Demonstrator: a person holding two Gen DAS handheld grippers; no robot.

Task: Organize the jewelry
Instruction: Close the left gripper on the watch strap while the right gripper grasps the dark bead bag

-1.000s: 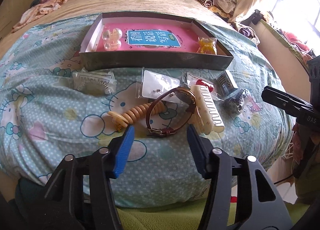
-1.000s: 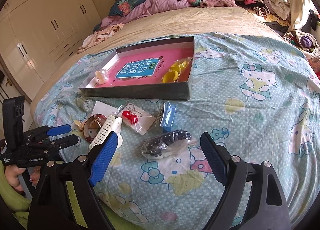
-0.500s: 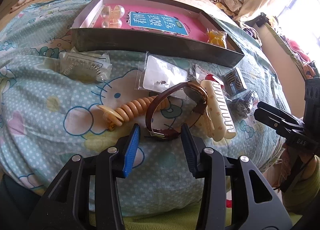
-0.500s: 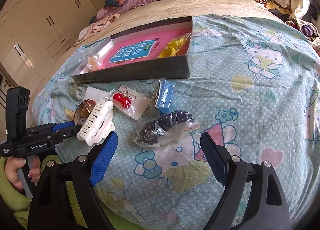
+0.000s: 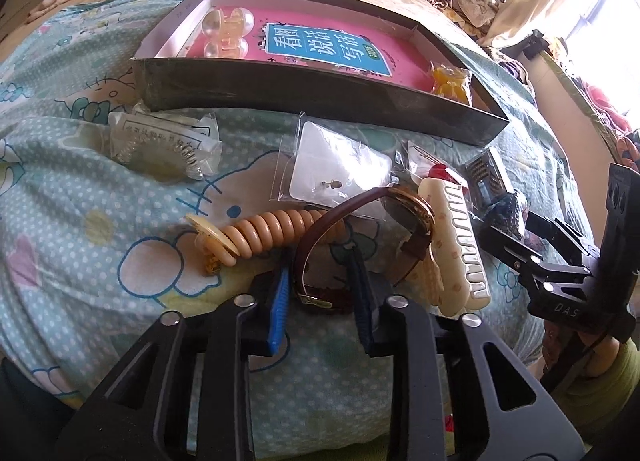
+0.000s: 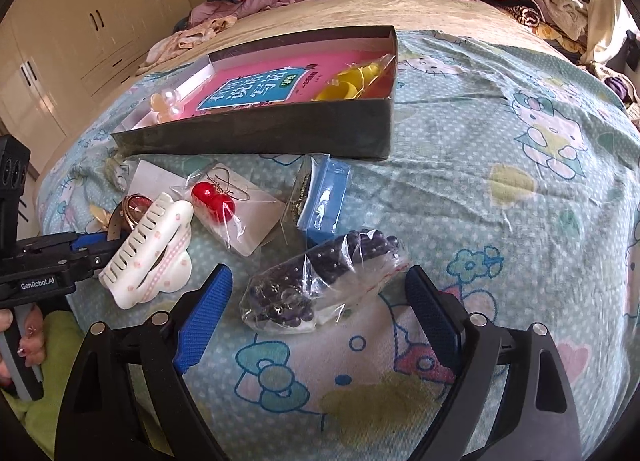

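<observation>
Clearly "GenRobot.AI"-marked left tool (image 5: 320,285) narrows around the watch strap (image 5: 316,237); right tool (image 6: 320,313) gapes wide.

On the bed (image 6: 500,133), the box (image 6: 280,137) lies farthest from the near edge. Before it, left to right: coil (image 5: 264,235), watch (image 5: 360,237), hair claw (image 5: 456,245), bead bag (image 6: 320,281).

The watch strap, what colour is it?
The watch strap is dark brown, clearest in the left wrist view.
</observation>
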